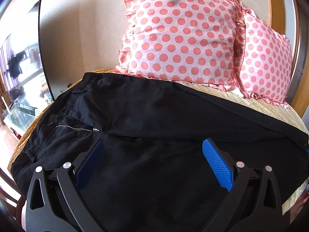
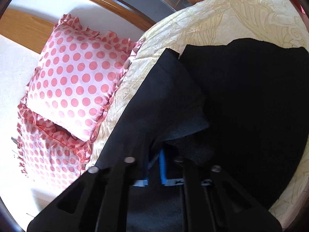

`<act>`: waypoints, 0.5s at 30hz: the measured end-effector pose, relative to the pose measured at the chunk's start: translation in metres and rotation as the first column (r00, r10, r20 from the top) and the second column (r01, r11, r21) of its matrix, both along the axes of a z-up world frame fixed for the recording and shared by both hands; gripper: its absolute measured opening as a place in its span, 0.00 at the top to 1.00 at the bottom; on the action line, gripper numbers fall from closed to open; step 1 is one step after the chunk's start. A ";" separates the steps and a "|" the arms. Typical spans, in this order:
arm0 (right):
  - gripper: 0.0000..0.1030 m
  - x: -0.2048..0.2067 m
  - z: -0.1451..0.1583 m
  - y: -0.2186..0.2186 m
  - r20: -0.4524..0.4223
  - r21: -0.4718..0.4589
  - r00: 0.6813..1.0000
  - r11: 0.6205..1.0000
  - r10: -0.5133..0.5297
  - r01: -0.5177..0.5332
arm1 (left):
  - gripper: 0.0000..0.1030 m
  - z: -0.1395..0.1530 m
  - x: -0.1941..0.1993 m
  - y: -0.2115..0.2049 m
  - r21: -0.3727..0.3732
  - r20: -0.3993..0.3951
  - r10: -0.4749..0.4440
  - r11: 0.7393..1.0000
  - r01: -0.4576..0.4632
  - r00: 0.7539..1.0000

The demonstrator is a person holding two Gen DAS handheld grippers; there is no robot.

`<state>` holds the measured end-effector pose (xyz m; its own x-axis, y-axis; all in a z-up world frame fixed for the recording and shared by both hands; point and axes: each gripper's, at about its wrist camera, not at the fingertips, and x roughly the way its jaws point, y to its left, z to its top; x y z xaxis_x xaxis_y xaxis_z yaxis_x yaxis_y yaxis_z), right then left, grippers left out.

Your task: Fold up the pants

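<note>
Pants, black and limp, lie spread across the bed, waistband left, legs running right, near two dotted pillows. The soft cloth will likely sag and slide, so hems and waistband seem the best holds. Left gripper hovers with jaws apart; right gripper is clamped on a leg fold.

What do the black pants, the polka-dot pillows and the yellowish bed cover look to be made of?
Black pants: matte woven cloth, probably a cotton blend; no sheen, soft creases, metal zipper teeth.
Pink polka-dot ruffled pillows: thin, slightly glossy fabric, perhaps satin or polyester; light sheen on the ruffles.
Pale yellow bed cover: quilted textile; stitched patterns puckering the surface.
</note>
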<state>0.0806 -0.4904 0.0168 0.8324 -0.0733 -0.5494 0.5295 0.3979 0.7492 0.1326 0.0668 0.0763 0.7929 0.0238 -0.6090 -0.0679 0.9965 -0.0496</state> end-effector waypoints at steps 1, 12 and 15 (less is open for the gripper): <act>0.97 -0.004 -0.001 -0.003 0.023 0.007 1.000 1.000 -0.001 0.001 | 0.02 0.002 0.004 0.002 -0.011 -0.007 -0.002 1.000 0.002 1.000; 0.97 -0.055 0.024 -0.012 0.110 -0.106 0.992 0.992 -0.055 0.067 | 0.02 0.037 0.119 0.045 -0.169 -0.063 -0.011 0.986 0.000 0.998; 0.97 -0.054 0.020 -0.013 0.101 -0.095 0.994 0.994 -0.051 0.061 | 0.02 0.033 0.170 0.072 -0.244 -0.123 0.044 0.967 -0.073 0.991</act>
